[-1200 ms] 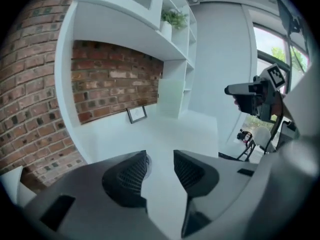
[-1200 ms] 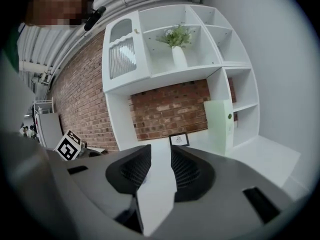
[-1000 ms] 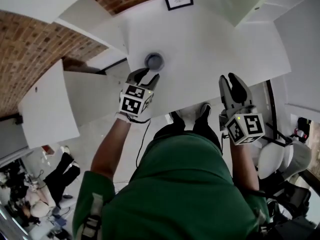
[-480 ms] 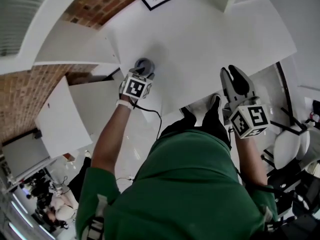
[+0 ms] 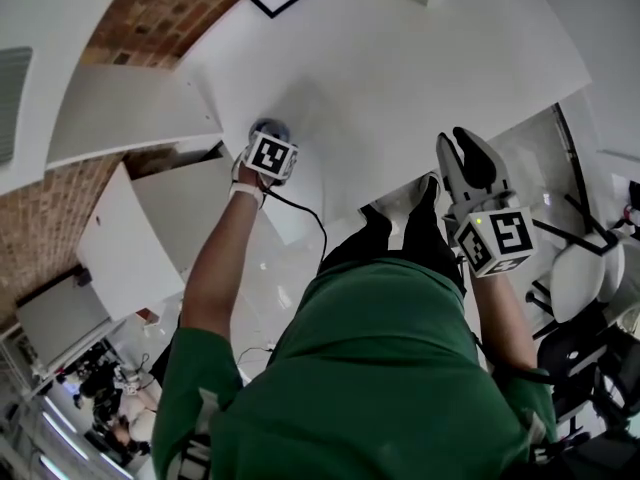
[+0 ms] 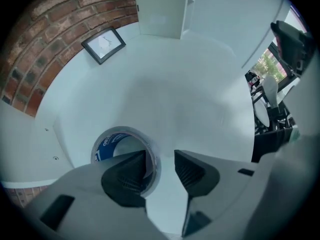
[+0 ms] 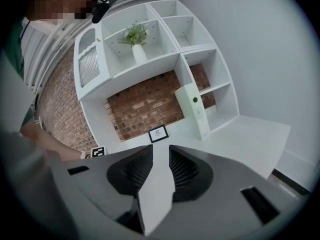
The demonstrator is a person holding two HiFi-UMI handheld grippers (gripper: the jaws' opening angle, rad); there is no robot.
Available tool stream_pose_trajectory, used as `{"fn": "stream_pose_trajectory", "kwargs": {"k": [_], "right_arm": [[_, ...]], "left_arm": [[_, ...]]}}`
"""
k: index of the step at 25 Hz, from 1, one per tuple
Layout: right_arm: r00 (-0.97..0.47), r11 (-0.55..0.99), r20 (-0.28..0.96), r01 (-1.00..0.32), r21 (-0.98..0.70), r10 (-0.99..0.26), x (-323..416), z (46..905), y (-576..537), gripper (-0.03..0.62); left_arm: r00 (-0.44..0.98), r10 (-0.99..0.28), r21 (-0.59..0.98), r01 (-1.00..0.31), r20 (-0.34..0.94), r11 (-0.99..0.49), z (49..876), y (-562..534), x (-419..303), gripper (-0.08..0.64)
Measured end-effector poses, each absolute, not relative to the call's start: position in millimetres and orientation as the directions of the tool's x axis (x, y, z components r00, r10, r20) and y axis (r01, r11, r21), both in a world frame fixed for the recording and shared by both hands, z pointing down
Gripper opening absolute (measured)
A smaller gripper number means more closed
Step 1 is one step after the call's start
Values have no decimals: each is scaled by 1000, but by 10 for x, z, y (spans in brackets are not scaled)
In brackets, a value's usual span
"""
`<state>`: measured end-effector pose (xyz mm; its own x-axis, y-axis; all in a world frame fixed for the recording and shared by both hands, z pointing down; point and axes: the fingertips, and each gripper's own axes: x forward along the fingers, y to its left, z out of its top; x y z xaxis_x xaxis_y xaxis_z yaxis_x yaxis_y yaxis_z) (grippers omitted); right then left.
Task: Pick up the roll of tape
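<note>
Left gripper view, item one: roll of tape, clear with a blue-printed core, lying flat on the white worktop. In the head view the roll of tape sits near the worktop's left edge, close to the near corner.

Item two: left gripper, pointing straight down over the roll. Its jaws are wide apart and have just been opening. One jaw is inside the roll's hollow and the other is outside, so the roll's wall stands between them. The outer pad is clear of the wall, so nothing is gripped yet.

Item three: right gripper, held near the worktop's near edge, well apart from the roll. A narrow gap shows between its jaws, which have just been closing. Nothing is between them.

Item four: framed picture, at the worktop's far edge against the brick wall.

Step in hand, as judged: final positioning before the grasp. The next move calls for closing the left jaws on the wall of the roll, then lifting straight up.
</note>
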<state>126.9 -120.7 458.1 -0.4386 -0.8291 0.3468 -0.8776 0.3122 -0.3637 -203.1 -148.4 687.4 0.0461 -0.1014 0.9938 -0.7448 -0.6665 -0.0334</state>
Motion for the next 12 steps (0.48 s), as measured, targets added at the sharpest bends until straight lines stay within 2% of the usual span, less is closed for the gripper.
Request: {"fn": "stream_pose_trajectory", "kwargs": {"k": [6,8,12], "right_arm": [[-448,322,351,-874,-364,-822,1282,4589,-1200,114],[-455,332,350,-873,-358,-819,1265,4563,-1196,114],[-470,354,342,-868,-350,-814,1190,4494,-1181,114]], "left_arm": [[12,-75,-43,-725,997,-688,6975,-1462,-2019,128],[2,-99,-67,-727,995,-684,6951,-1493,-2047,86],[29,-144,-74,-748,989,-659,6891,-1515,-2093,72]]}}
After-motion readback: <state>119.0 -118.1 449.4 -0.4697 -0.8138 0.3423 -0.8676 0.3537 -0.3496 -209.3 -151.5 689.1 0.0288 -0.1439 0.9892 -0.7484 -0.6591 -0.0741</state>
